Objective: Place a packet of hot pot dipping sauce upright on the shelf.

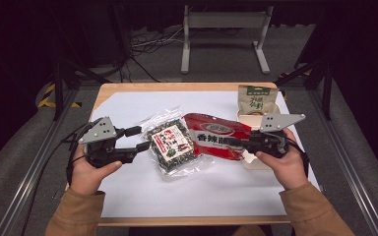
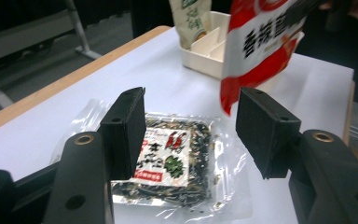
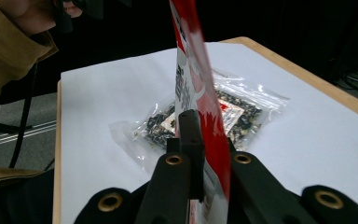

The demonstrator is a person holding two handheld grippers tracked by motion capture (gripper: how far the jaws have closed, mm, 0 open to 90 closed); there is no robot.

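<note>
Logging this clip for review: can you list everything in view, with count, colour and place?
red pouch: 1, red with white label, lifted over table centre, clamped in the right gripper
clear packet: 1, clear with dark contents and a white-red label, flat on the sheet, centre-left
green pouch: 1, green and beige, upright in the tray's far end
tray: 1, cream, divided, right side of the table
sheet: 1, white, covers most of the table
table: 1, light wood edge
frame: 1, grey metal, on the floor beyond the table
left gripper: 1, black, jaws open, beside the clear packet
right gripper: 1, black, shut on the red pouch
sleeves: 2, tan, bottom corners
</note>
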